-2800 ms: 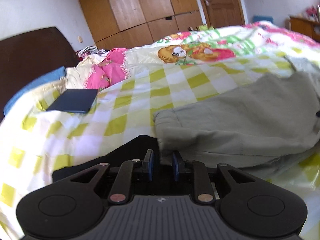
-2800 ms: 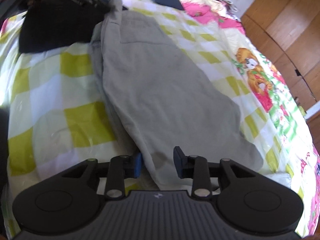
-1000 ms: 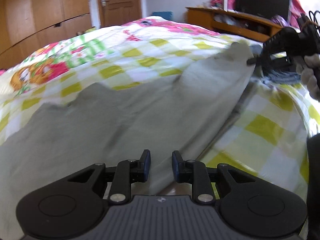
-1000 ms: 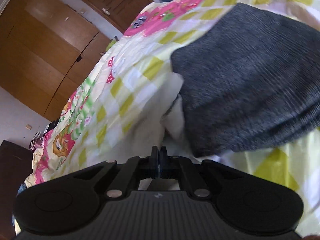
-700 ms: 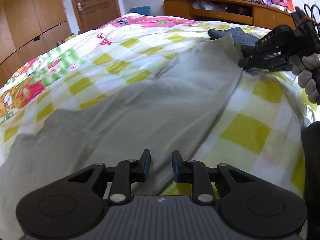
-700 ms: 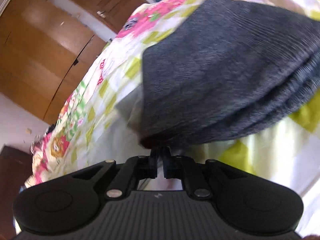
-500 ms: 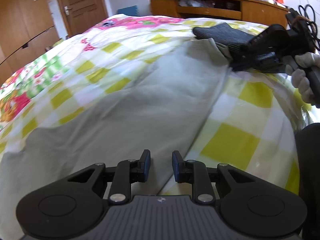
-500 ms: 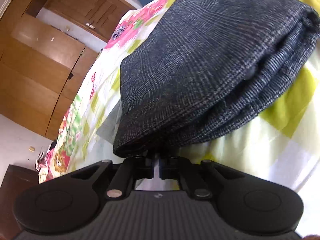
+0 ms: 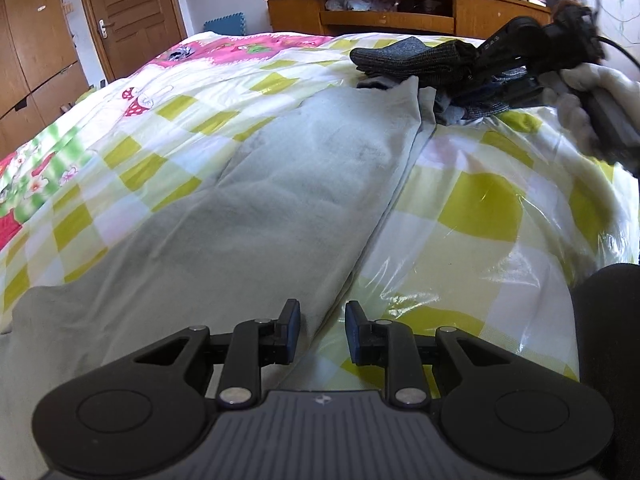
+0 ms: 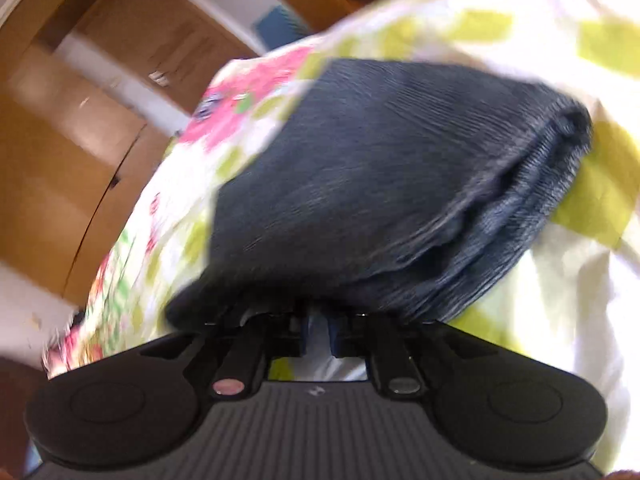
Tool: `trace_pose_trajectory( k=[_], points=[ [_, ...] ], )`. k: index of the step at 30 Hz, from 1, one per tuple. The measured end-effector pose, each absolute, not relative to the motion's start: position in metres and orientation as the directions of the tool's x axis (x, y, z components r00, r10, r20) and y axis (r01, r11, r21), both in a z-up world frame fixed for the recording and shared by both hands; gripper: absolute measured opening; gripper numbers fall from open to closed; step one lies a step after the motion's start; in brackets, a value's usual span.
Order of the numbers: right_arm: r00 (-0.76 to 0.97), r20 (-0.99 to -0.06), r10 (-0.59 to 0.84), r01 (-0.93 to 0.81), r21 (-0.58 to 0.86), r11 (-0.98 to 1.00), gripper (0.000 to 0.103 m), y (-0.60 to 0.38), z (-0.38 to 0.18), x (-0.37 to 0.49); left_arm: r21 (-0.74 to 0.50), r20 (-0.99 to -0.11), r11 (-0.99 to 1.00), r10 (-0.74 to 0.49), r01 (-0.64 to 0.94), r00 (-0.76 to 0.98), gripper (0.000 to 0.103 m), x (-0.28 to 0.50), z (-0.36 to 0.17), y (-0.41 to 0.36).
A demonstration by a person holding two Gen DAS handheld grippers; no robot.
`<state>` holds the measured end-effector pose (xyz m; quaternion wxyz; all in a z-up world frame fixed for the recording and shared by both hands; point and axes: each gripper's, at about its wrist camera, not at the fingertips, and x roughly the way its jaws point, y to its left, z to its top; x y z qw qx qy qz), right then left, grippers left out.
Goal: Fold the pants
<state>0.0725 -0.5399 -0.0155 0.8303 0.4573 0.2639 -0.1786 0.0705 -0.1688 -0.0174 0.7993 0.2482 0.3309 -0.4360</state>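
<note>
Grey pants (image 9: 256, 216) lie stretched along the checked bed, legs doubled lengthwise, running from near me to the far end. My left gripper (image 9: 319, 330) is open and empty, low over the pants' near edge. My right gripper (image 9: 472, 76) shows in the left wrist view at the pants' far end, beside the dark garment. In the right wrist view the right gripper (image 10: 318, 326) has a small gap between its jaws; the view is blurred and the dark garment (image 10: 392, 184) overhangs the fingertips, so any grip is hidden.
A folded dark grey garment (image 9: 416, 58) lies at the far end of the bed next to the pants. A wooden dresser (image 9: 400, 4) and a door (image 9: 128, 20) stand beyond. The bed cover (image 9: 480, 208) is shiny plastic with yellow checks.
The right gripper pulled the pants' far end out straight toward the dark garment, and its jaws now show a small gap. My left gripper swung along the pants, staying open.
</note>
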Motion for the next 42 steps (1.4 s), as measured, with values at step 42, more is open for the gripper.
trace_pose_trajectory(
  k=[42],
  points=[
    [0.849, -0.526, 0.048, 0.456, 0.775, 0.438, 0.003, -0.500, -0.010, 0.054, 0.053, -0.706, 0.518, -0.585, 0.854, 0.399, 0.043, 0.064, -0.013, -0.173]
  ],
)
